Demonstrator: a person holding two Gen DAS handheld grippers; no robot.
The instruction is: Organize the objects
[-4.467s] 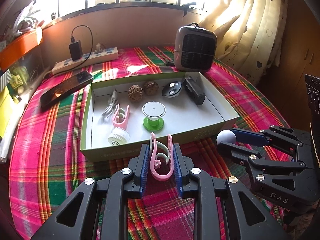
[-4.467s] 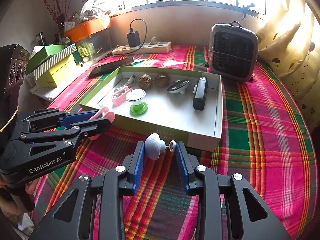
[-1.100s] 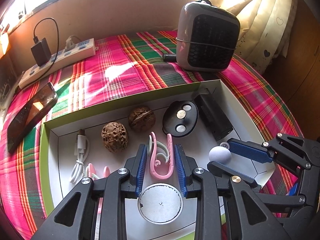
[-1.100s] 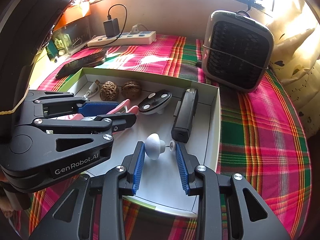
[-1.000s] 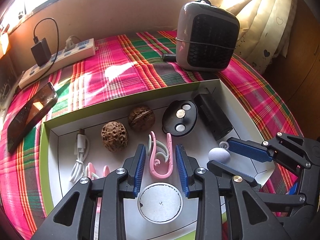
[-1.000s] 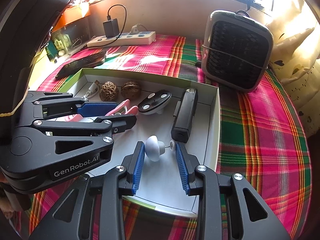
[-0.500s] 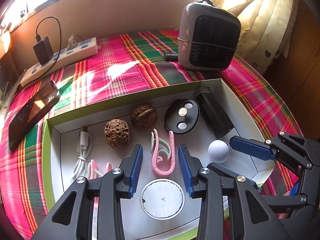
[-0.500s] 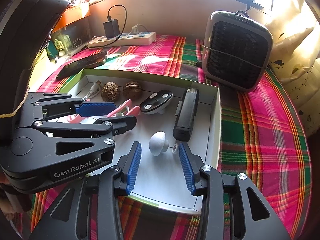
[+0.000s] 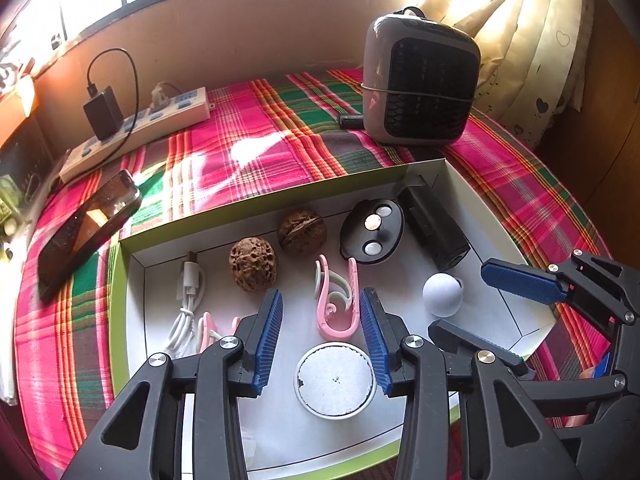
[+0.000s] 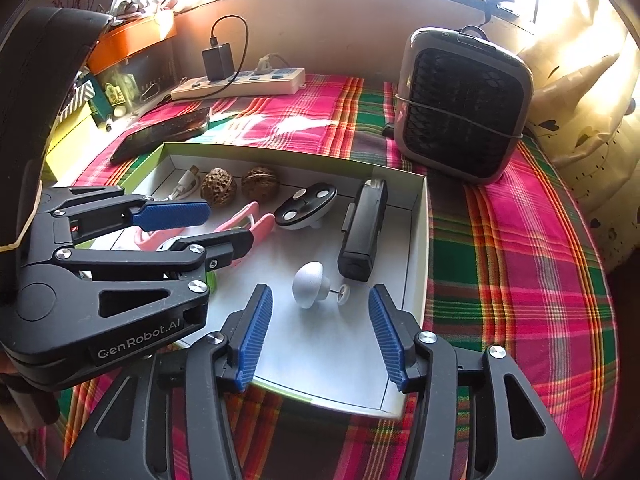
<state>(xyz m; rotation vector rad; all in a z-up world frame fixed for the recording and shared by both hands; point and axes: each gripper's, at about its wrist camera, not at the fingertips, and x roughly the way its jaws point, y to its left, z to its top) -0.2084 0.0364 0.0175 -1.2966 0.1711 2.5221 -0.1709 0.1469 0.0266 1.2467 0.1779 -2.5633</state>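
A shallow green-edged box [image 9: 116,276] [image 10: 420,240] holds the small items. A pink clip [image 9: 338,304] lies on the box floor between the open jaws of my left gripper [image 9: 320,316], untouched. A white mushroom-shaped knob [image 10: 308,278] [image 9: 442,294] lies on the box floor between the open jaws of my right gripper [image 10: 316,320]. Also in the box are two walnuts [image 9: 252,264], a white cable [image 9: 188,300], a black oval piece [image 9: 372,230], a black bar [image 10: 364,228], a second pink clip [image 9: 212,330] and a round white-topped stand [image 9: 336,378].
A grey heater [image 10: 462,108] stands behind the box on the plaid cloth. A power strip with a charger [image 9: 136,124] lies along the back wall. A black phone [image 9: 86,232] lies left of the box. Boxes and clutter [image 10: 80,112] stand at the far left.
Both grippers carried their items over the box, lowered them and opened. The pink clip and the white knob now lie loose on the box floor.
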